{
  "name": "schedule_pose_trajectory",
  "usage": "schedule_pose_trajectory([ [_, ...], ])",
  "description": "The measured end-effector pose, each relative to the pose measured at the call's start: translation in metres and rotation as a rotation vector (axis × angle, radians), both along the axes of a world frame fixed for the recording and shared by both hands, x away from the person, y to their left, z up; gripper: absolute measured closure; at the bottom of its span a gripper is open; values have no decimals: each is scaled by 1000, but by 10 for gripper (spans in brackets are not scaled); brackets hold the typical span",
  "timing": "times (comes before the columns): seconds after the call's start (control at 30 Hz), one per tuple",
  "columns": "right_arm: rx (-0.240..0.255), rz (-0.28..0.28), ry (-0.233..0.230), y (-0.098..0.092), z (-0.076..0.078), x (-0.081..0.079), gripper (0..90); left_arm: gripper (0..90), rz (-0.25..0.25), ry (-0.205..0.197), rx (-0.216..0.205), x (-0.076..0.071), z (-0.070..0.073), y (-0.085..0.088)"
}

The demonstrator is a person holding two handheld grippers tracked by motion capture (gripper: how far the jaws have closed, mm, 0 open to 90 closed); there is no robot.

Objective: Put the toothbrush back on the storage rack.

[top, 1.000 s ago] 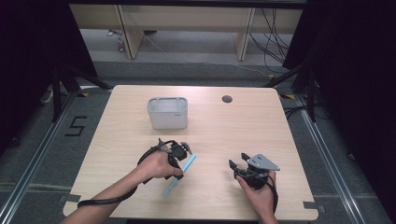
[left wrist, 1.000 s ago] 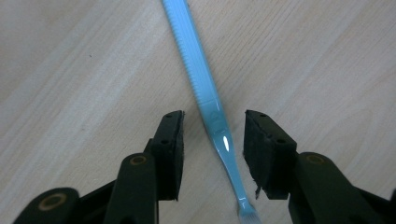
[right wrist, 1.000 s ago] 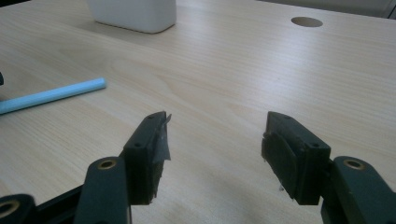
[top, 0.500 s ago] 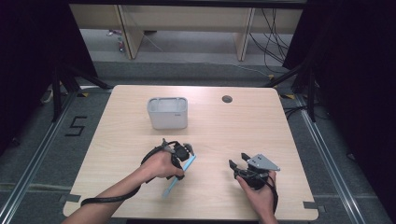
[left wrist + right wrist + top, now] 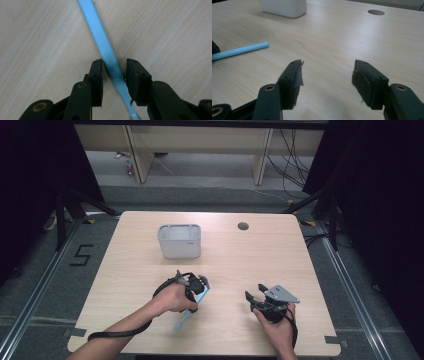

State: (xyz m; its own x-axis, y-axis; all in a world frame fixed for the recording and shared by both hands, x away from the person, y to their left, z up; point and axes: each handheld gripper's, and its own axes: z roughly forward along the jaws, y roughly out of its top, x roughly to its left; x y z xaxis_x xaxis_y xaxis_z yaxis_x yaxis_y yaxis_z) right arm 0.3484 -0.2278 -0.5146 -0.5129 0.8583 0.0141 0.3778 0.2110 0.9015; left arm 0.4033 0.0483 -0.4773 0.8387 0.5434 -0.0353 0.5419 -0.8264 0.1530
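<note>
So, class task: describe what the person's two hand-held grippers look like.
Both are black. The left gripper trails a black cable looping back along the bare forearm. The right gripper carries a grey three-cornered plate on top. Their flat black fingers have padded inner faces and brass-coloured pivot pins.

A pale wooden table (image 5: pixel 300 270) stands on grey floor (image 5: pixel 200 195); dark curtains (image 5: pixel 30 170) flank it.

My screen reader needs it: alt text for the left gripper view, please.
The left gripper straddles a light blue toothbrush lying on the wooden table; its jaws have just been closing, pads close beside the handle, small gaps apparently left.
</note>
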Motion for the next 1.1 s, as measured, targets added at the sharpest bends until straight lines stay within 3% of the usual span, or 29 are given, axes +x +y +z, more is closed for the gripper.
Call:
schedule_pose_trajectory([
  [0.23,21,3,14,2,-1,0,410,687,-34,-19,10,-1,0,1],
  [0.33,-17,-5,0,-1,1,0,410,712,-54,-30,7,-1,0,1],
  [0.47,-3,2,2,0,0,0,411,746,-96,-37,2,-2,-1,2],
  [0.77,-2,2,1,0,0,0,410,784,-167,-29,46,-3,1,0],
  [0.8,18,2,13,1,0,0,410,784,-176,-30,46,-3,0,0],
  [0.83,-1,2,1,0,0,0,410,784,-176,-28,44,-4,0,0],
  [1.1,-1,3,1,0,0,0,411,786,-218,-39,49,-5,2,2],
])
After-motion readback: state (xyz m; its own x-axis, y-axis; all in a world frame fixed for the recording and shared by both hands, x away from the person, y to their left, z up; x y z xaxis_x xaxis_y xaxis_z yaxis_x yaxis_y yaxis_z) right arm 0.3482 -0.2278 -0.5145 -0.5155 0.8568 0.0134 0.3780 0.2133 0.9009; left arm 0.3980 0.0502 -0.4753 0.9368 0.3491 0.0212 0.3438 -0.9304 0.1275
